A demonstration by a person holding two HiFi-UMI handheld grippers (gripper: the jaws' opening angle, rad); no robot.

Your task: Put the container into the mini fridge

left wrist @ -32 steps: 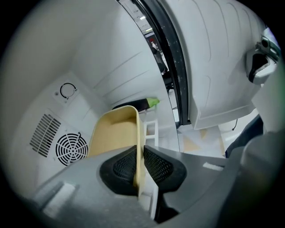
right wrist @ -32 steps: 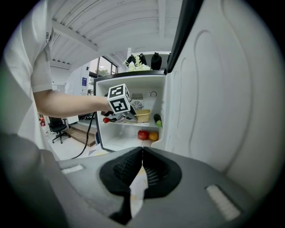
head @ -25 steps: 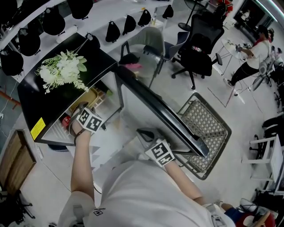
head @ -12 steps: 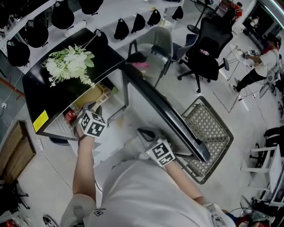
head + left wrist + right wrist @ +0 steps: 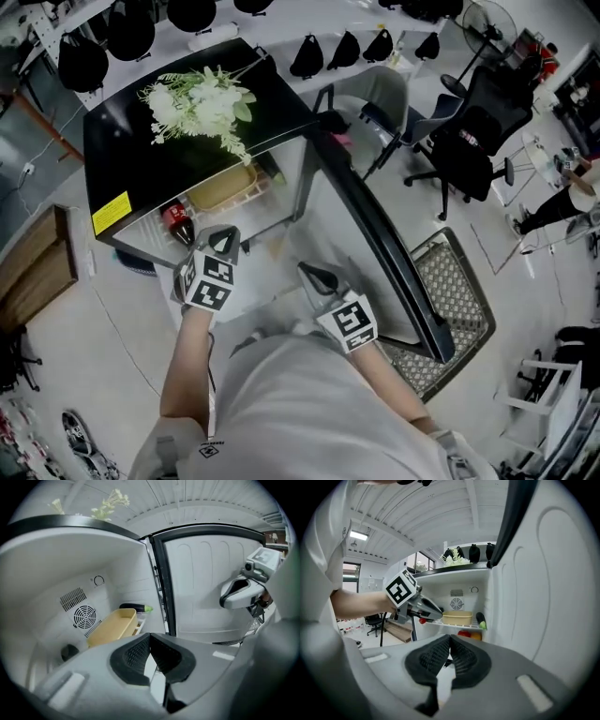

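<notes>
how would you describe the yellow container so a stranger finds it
Find the black mini fridge topped with white flowers, door open. On its upper shelf lies a yellow, open-topped rectangular container. Its neighbours, a bottle and an eggplant, are dark.

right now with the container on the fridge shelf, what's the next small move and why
Probably bring the right claw to the open door and start pushing it shut: the yellow container already sits inside the fridge, and the left claw is shut, empty and clear of it.
</notes>
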